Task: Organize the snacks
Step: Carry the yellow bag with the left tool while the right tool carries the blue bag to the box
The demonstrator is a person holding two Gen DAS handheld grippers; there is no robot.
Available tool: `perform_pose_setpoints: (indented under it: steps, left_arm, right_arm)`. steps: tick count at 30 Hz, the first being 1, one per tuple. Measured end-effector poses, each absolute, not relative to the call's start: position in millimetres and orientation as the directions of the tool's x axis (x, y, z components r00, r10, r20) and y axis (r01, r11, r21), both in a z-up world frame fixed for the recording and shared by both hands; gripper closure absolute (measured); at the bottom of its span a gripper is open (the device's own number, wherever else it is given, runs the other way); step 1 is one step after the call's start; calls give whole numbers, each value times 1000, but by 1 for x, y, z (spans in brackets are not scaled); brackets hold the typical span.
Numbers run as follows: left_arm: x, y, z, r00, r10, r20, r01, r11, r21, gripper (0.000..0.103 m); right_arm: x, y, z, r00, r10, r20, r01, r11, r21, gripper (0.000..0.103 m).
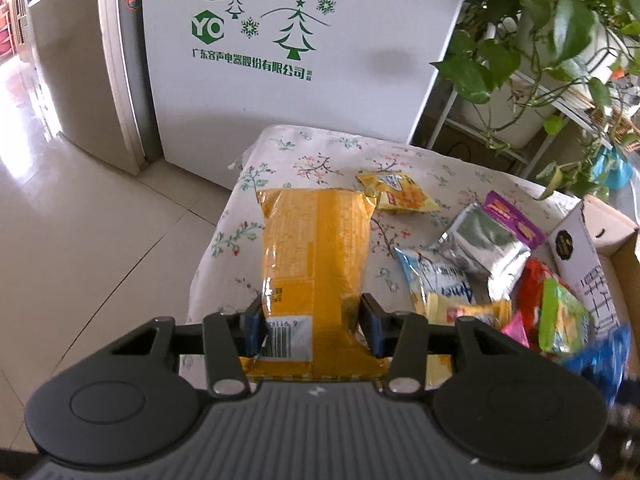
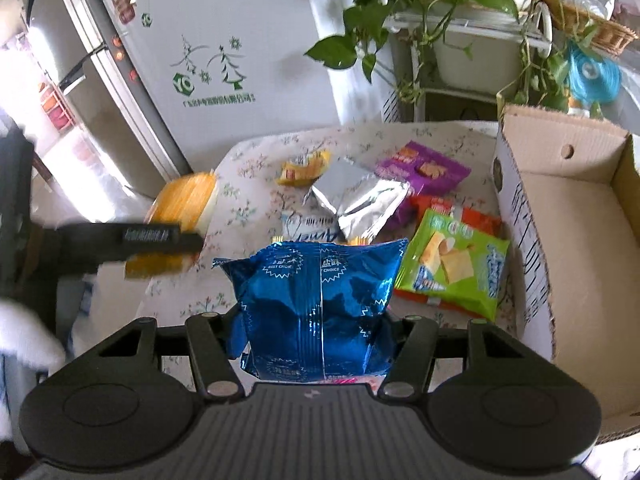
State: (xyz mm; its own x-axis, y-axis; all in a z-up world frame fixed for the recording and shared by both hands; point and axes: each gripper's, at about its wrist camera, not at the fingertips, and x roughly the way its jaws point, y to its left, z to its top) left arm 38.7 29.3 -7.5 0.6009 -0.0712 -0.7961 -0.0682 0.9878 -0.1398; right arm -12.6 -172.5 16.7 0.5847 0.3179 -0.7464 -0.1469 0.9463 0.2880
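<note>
Orange-yellow and crinkled, the long foil snack bag is pinched near its barcode end by the left gripper, whose blue pads press into both sides of the pack; the bag juts forward above the near left part of the floral tablecloth. In the right wrist view the same bag appears blurred at the left edge of the cloth with a dark finger of that gripper across it.

The shiny blue foil snack bag sits between the fingers of the right gripper, which squeeze its lower half so the pack creases; it is held over the near edge of the cloth, just left of the cardboard box.

Loose packs lie on the cloth beyond both bags: a small yellow packet farthest back, a silver foil pouch in the middle, a purple biscuit pack partly under it, and a light-blue and white pack in front of the silver one. A lime-green cracker pack rests on top of a red pack, close to the box wall.

The open brown cardboard box stands at the right of the cloth, its white printed side facing the snacks.

Behind the table stands a white refrigerator with green tree decals, and to its right a leafy green pothos plant on a white rack.
</note>
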Motion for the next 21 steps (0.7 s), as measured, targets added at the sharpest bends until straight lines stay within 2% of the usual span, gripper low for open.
perform_pose_setpoints:
  steps: [12, 21]
  left_arm:
    - [10, 7, 15, 667, -42, -744, -28, 996, -82, 57]
    - [8, -32, 45, 709, -115, -695, 60, 993, -103, 57]
  right_arm:
    - [-4, -199, 37, 664, 260, -701, -73, 955, 286, 37]
    - [-1, -247, 56, 731, 179, -659, 62, 944, 325, 37]
